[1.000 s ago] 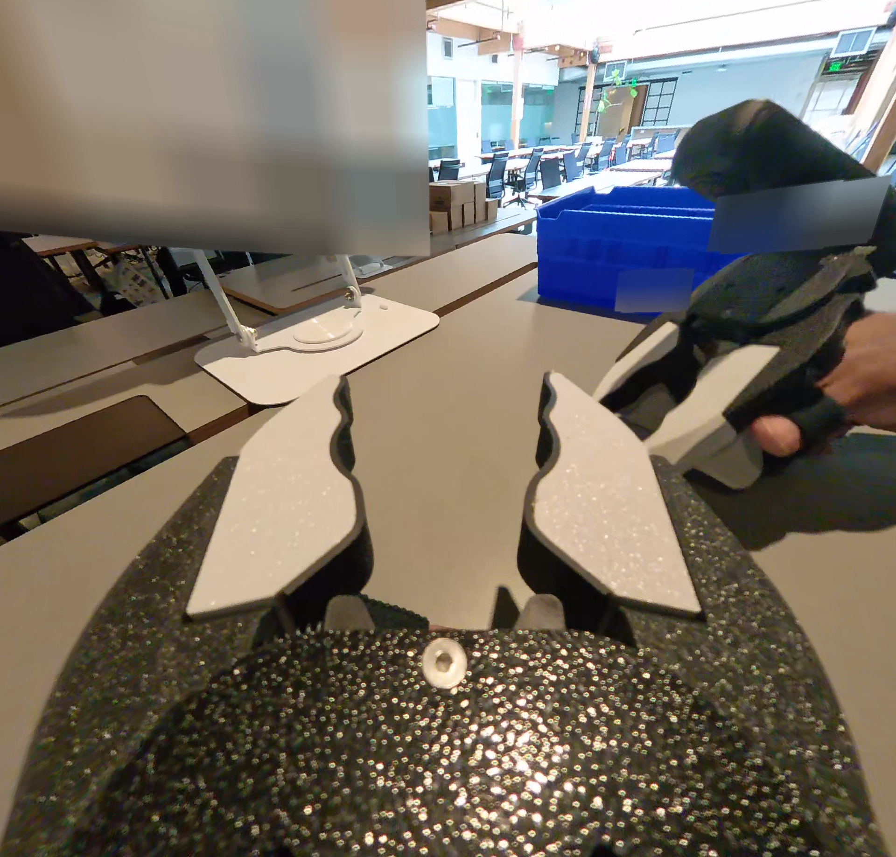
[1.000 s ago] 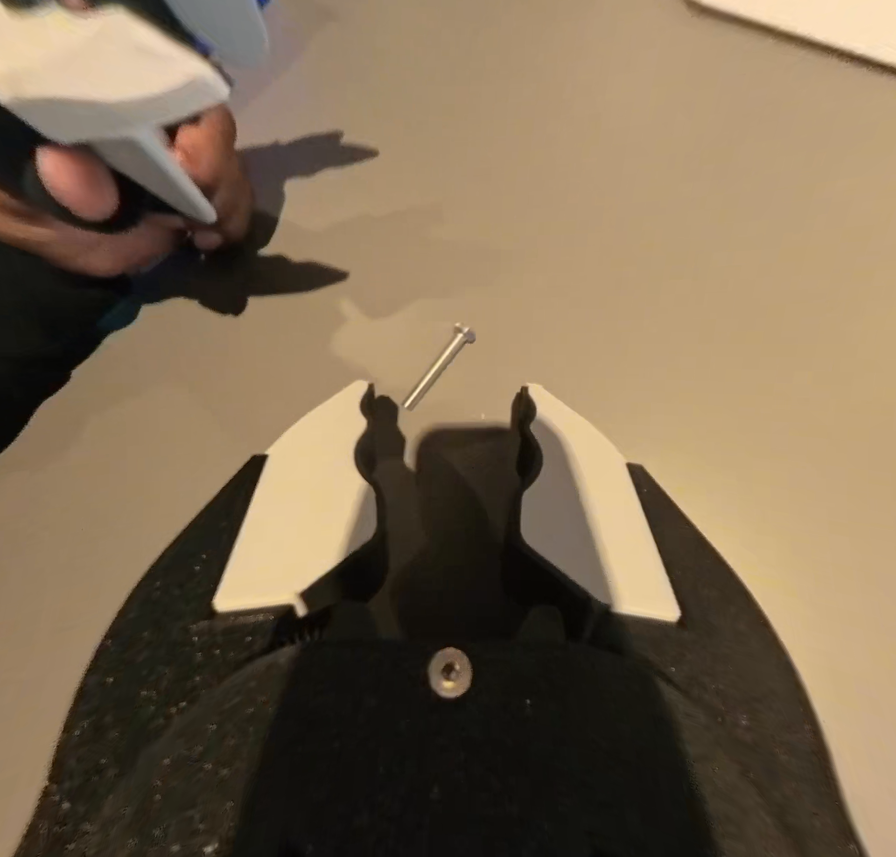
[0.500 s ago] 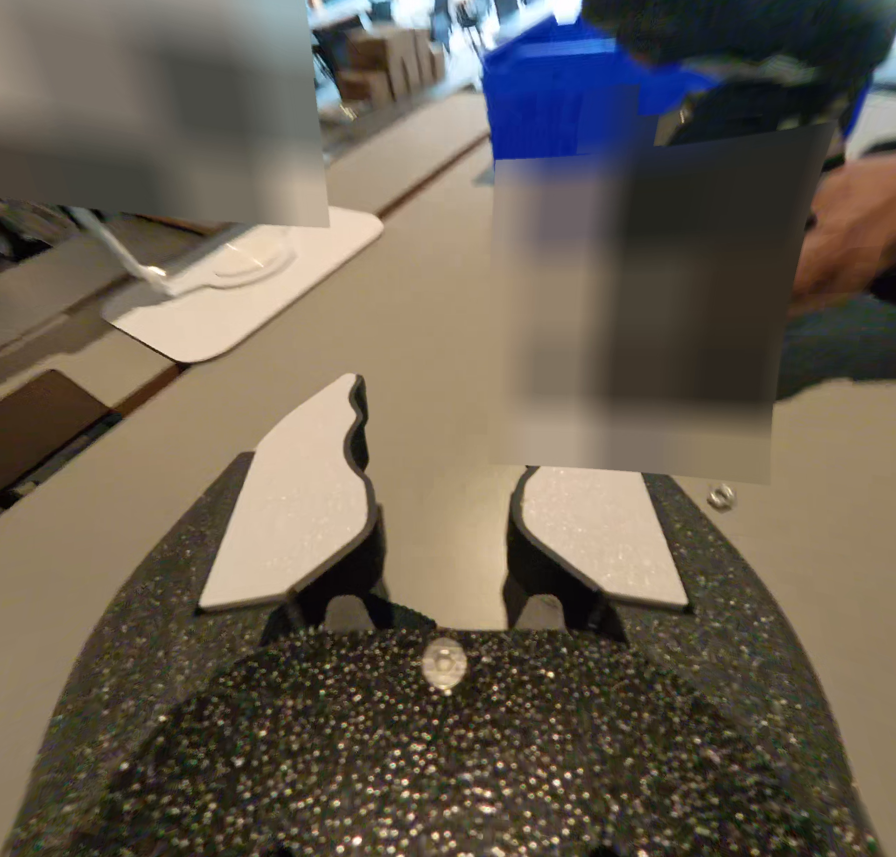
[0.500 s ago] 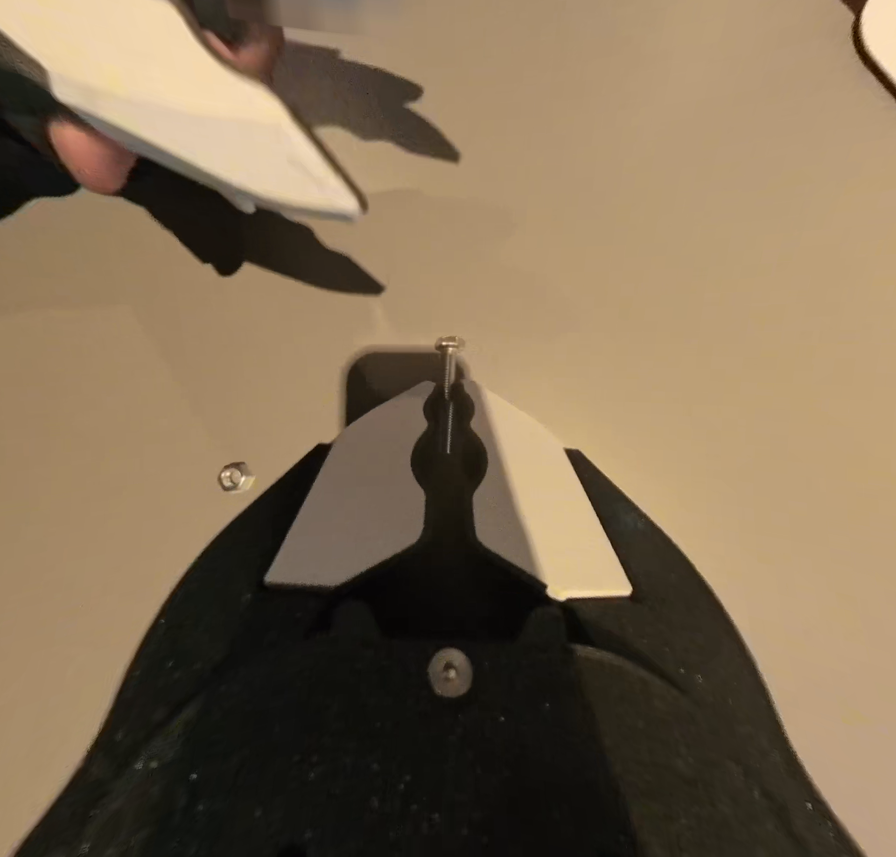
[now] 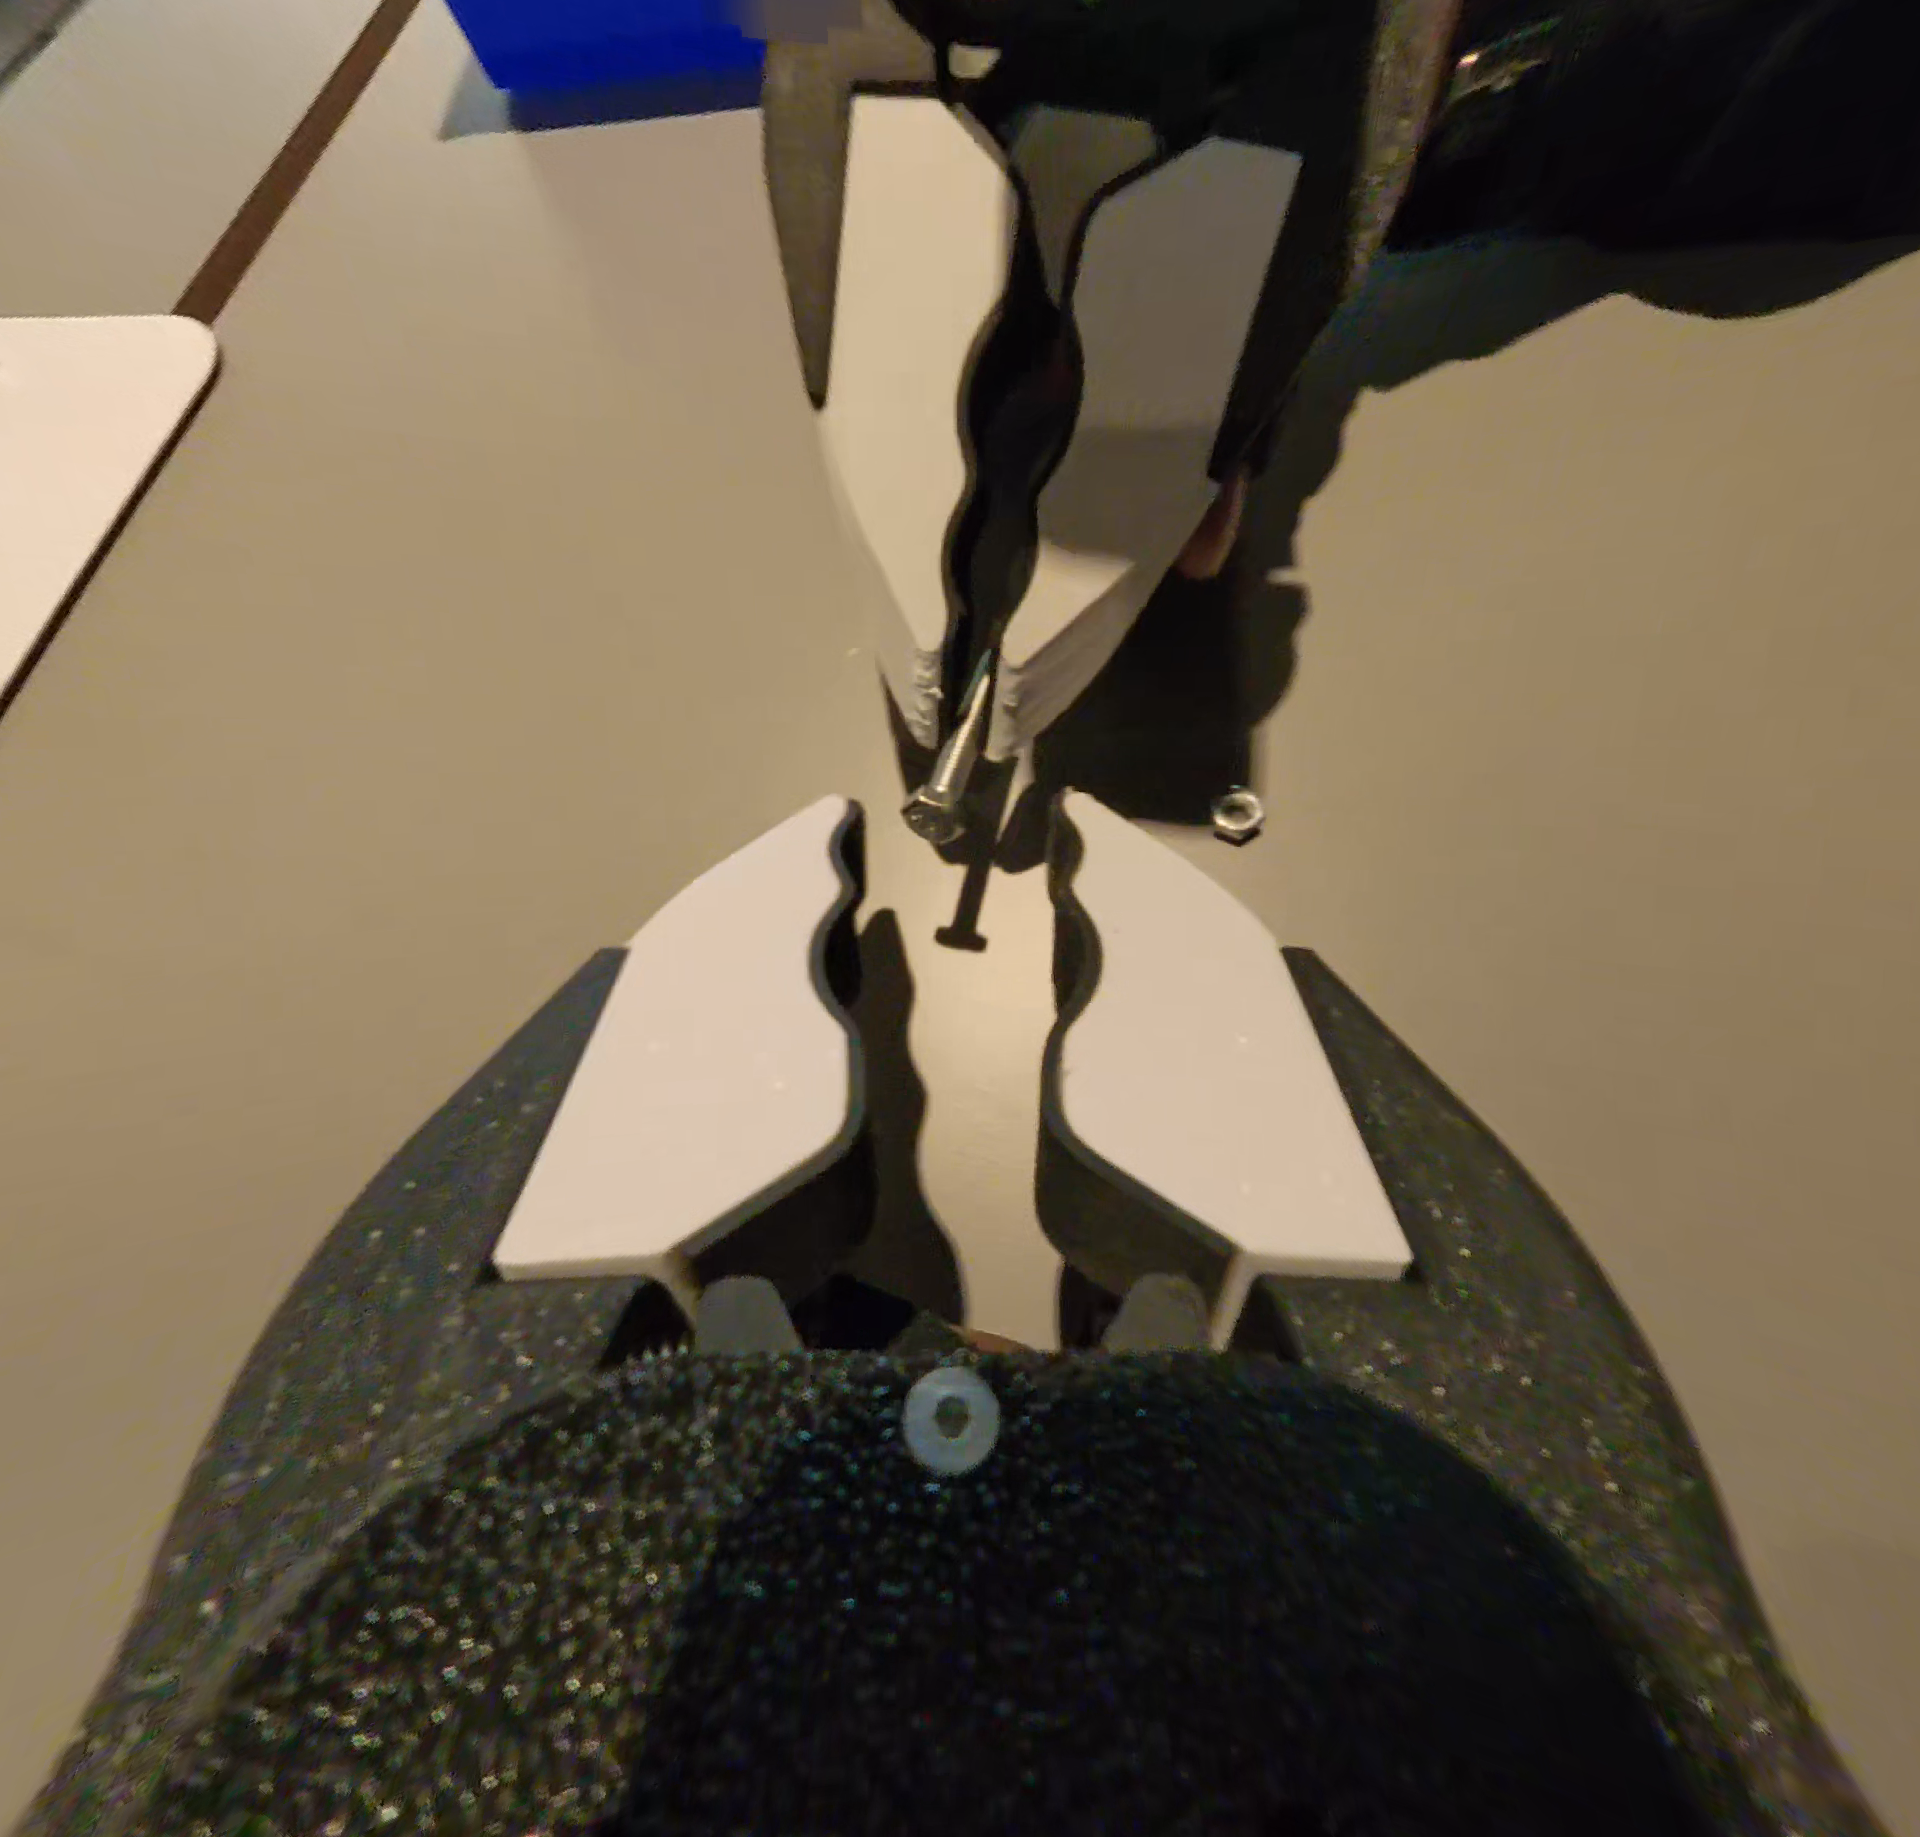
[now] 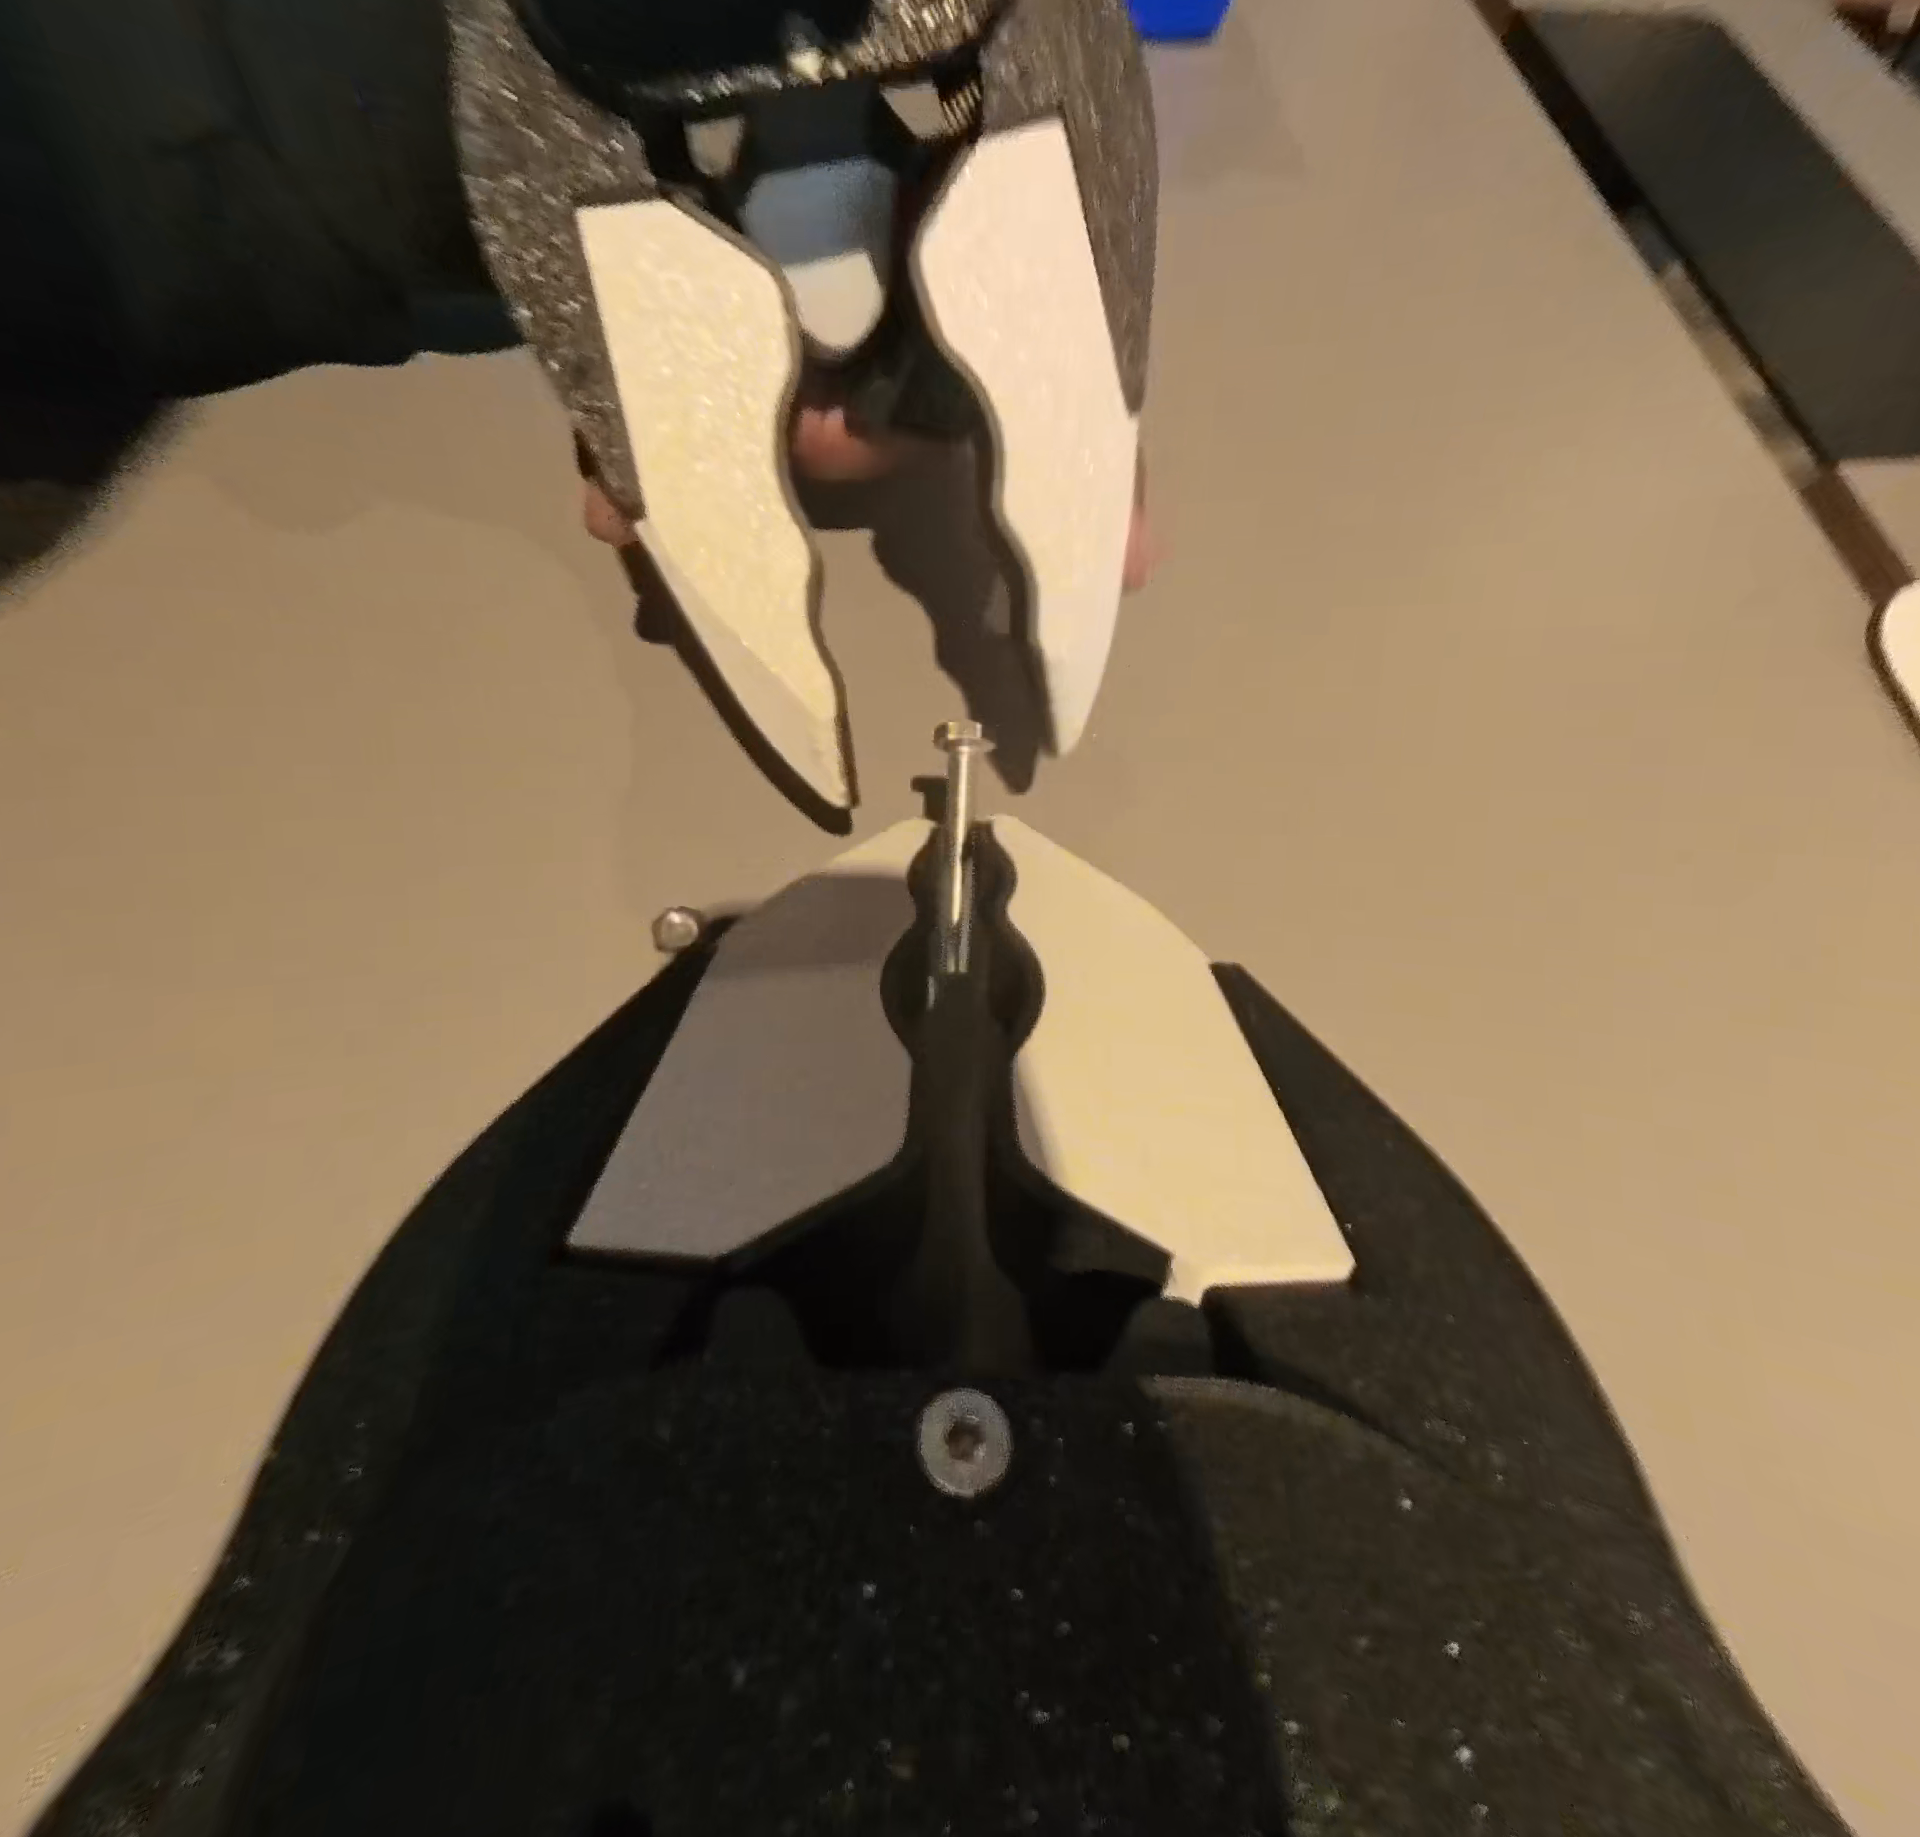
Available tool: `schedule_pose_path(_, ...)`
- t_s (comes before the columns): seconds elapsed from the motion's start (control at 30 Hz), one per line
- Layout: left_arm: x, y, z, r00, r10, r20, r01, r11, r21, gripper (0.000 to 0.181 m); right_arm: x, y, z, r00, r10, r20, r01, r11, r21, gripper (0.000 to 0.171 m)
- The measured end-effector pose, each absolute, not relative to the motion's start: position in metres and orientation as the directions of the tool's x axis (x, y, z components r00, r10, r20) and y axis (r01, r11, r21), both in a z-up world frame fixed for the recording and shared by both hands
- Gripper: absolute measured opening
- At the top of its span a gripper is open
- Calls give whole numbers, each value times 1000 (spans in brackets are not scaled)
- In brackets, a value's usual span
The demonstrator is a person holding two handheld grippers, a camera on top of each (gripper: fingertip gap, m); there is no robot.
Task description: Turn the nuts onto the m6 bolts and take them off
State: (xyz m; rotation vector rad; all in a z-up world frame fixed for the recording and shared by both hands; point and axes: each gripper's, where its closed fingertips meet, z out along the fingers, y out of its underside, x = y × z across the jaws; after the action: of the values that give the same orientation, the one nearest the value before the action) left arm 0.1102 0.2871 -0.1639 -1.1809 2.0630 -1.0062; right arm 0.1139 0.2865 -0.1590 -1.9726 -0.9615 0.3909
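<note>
My right gripper (image 6: 956,837) is shut on the threaded shank of a silver bolt (image 6: 958,811) and holds it a little above the grey table, head pointing away. The same bolt (image 5: 958,759) shows in the left wrist view, sticking out of the right gripper (image 5: 971,686) with its shadow on the table below. My left gripper (image 5: 954,837) is open and empty, and its tips stand either side of the bolt head. It also shows in the right wrist view (image 6: 951,764). A loose silver nut (image 5: 1236,816) lies on the table beside the grippers, and it also shows in the right wrist view (image 6: 673,925).
A blue bin (image 5: 582,0) stands at the far edge of the grey table (image 5: 468,644). A white flat stand base (image 5: 83,457) lies at the left. A dark panel (image 6: 1704,229) sits beyond the table seam. Hands hold both grippers. Left and right tips are no more than a few centimetres apart. It is some 5 cm from my left tips to the loose silver nut (image 5: 1236,816).
My right gripper shut on the bolt and lifted it off the table. My left gripper tilted down and came in to face it, its open tips now at the bolt head.
</note>
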Motion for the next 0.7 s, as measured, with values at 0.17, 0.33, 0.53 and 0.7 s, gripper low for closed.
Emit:
schedule_pose_path(0.17,107,282,-162,-495,-864,-90,-445,341,-828,15,108,281,-156,600,791,121,494,-248,-833,5)
schedule_pose_path(0.33,107,279,-162,-512,-853,-100,-437,359,-825,11,105,278,-155,575,805,147,511,-214,-832,5)
schedule_pose_path(0.53,113,284,-156,-473,-871,-134,-401,348,-847,10,109,280,-149,605,783,146,470,-203,-859,6)
schedule_pose_path(0.7,122,306,-142,-327,-926,-188,-353,304,-885,10,126,277,-142,625,773,109,414,-210,-886,44)
